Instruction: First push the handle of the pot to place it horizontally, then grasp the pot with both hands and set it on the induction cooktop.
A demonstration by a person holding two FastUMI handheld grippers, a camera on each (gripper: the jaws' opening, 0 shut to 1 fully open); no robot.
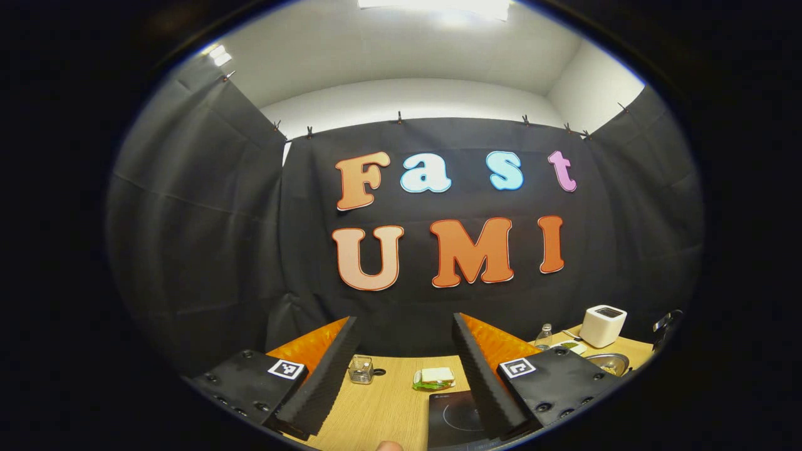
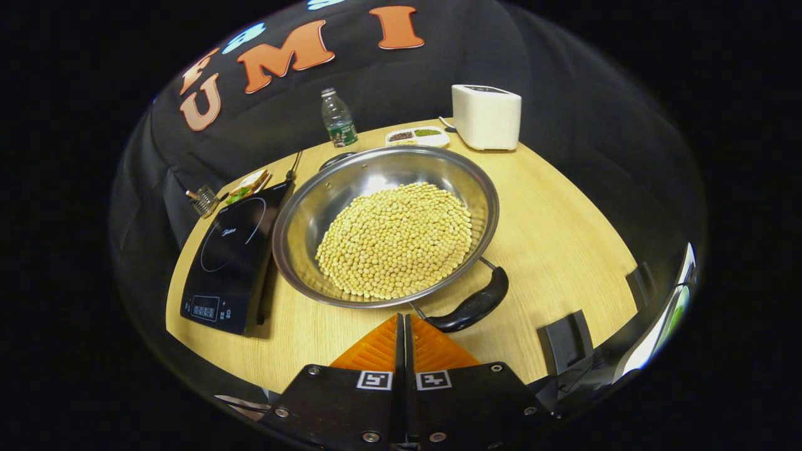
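A pale wooden table (image 2: pixel 551 238) stands inside a black-curtained booth. On it the steel pot (image 2: pixel 385 225), heaped with yellow beans (image 2: pixel 396 239), sits mid-table, its dark handle (image 2: pixel 473 307) jutting off the rim at about five o'clock and lying askew, which is probably why the right gripper (image 2: pixel 403 322) hovers just short of it with fingers pressed together: a closed tip makes a firm pusher. At the pot's nine o'clock, just beside it, lies the induction cooktop (image 2: pixel 229 263), bare and ready. Beyond, near twelve o'clock, stand a bottle (image 2: pixel 338 119), a small divided tray (image 2: pixel 418 134) and a white appliance (image 2: pixel 487 117). The left gripper (image 1: pixel 404 369) is held high with fingers apart, likely waiting for the two-handed lift
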